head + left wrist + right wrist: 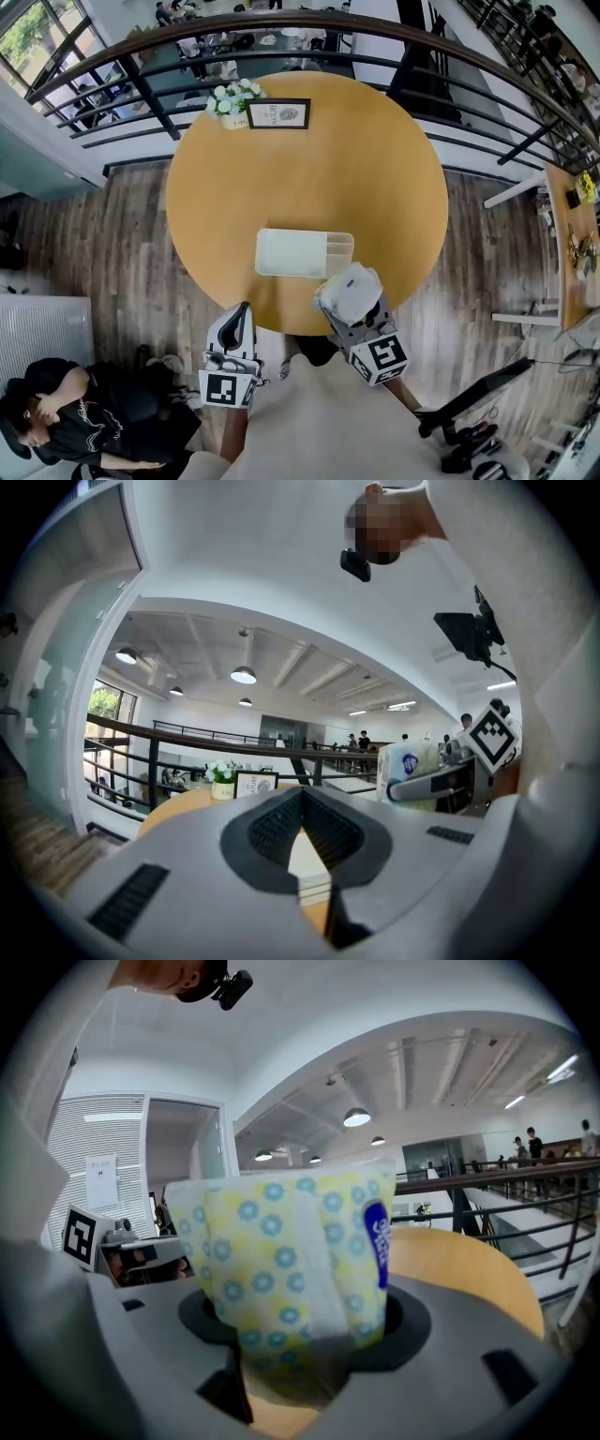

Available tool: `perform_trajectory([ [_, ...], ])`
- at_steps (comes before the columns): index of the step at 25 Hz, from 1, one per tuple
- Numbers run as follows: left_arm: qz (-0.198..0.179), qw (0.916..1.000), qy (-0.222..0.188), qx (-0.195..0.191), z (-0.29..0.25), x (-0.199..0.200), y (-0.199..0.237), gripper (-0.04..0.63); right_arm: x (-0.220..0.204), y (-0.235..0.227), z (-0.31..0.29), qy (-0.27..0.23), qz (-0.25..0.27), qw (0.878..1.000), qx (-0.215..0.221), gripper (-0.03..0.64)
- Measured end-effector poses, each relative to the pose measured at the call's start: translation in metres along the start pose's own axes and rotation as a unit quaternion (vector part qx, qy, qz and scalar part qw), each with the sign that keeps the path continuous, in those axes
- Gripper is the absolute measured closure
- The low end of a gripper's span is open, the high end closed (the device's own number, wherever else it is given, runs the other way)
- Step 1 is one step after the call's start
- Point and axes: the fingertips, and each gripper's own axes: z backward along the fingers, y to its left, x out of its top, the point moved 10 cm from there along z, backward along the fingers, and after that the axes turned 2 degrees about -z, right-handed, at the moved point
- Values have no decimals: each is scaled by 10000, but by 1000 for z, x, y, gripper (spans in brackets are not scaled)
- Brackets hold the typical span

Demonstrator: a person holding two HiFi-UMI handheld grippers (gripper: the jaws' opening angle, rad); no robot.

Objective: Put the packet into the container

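Note:
A tissue packet (349, 292), yellow and white with blue flowers, stands upright between the jaws of my right gripper (354, 302), which is shut on it. In the right gripper view the packet (291, 1269) fills the middle and hides the pads. It hangs just right of and nearer than the white rectangular container (291, 253), which lies on the round wooden table (375, 169). My left gripper (240, 317) hovers at the table's front edge, left of the packet, its pads (267, 829) meeting at the tips with nothing held. The packet (408, 761) shows at the right of the left gripper view.
At the far side of the table stand a small pot of white flowers (234, 98) and a framed sign (278, 113). A curved black railing (309, 23) runs behind the table. A person in black (56, 412) sits on the floor at lower left.

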Motion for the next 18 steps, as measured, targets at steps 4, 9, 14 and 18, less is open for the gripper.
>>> perform_trajectory([
  [4,121,9997,174,83,-5,-14,4,591,-9,-8,-14,203,54,9998,68,318],
  [9,229,9988,379,187,-10,-23,9,590,-14,-17,-36,325,-10,9993,181,318],
  [14,310,9977,550,251,-15,-23,14,591,-11,-22,-52,421,-34,9988,254,318],
  [18,394,9968,628,289,-19,-25,16,591,-9,-23,-63,587,191,9977,290,318],
])
